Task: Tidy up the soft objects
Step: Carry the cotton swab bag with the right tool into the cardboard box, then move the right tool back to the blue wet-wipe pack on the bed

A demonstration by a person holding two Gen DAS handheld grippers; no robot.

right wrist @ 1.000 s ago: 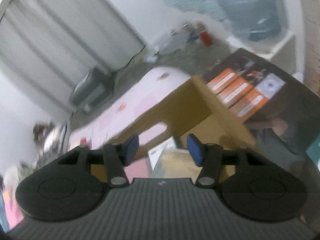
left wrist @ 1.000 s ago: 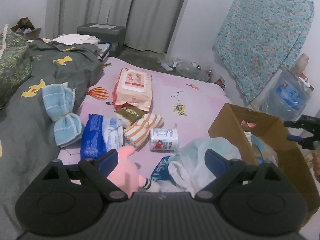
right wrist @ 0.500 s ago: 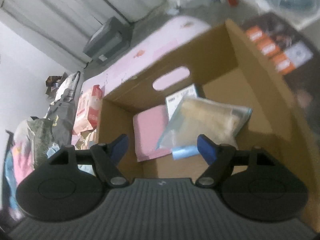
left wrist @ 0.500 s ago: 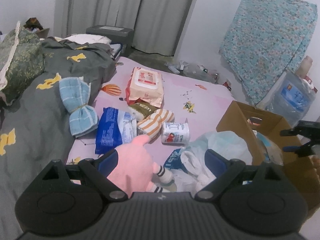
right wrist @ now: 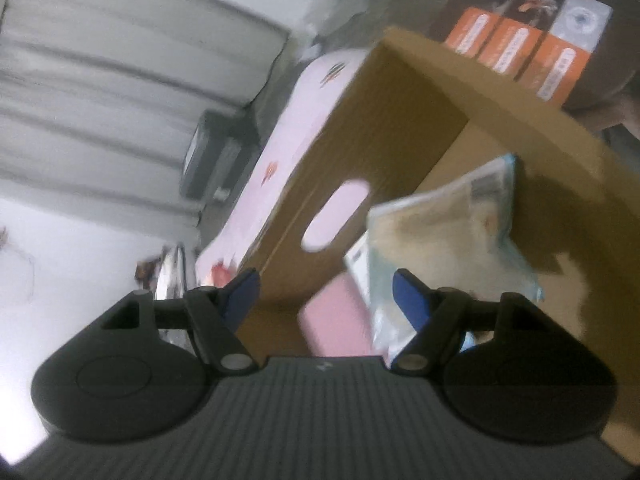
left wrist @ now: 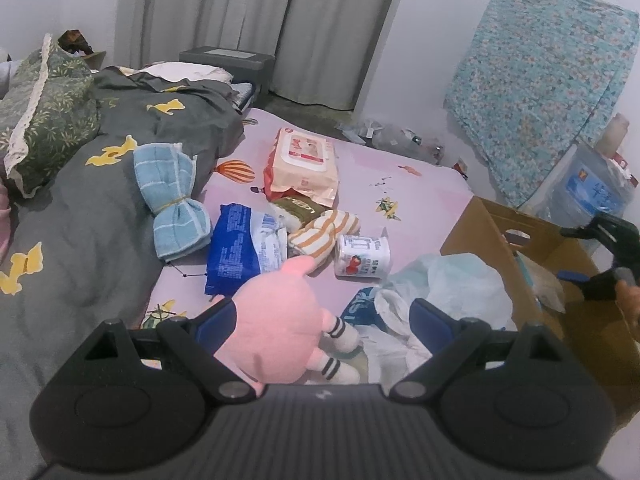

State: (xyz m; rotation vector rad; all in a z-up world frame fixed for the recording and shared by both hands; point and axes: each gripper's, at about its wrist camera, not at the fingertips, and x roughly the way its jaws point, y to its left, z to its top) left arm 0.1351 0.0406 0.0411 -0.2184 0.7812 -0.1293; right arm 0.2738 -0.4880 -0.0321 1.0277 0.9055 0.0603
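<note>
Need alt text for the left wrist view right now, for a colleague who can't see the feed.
The open left gripper frames a pink plush toy on a pink bedsheet, among wipes, a blue towel bundle and a plastic bag. A cardboard box stands right.

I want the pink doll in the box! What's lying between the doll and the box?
In the left wrist view, a crumpled plastic bag lies between the pink doll and the cardboard box.
</note>
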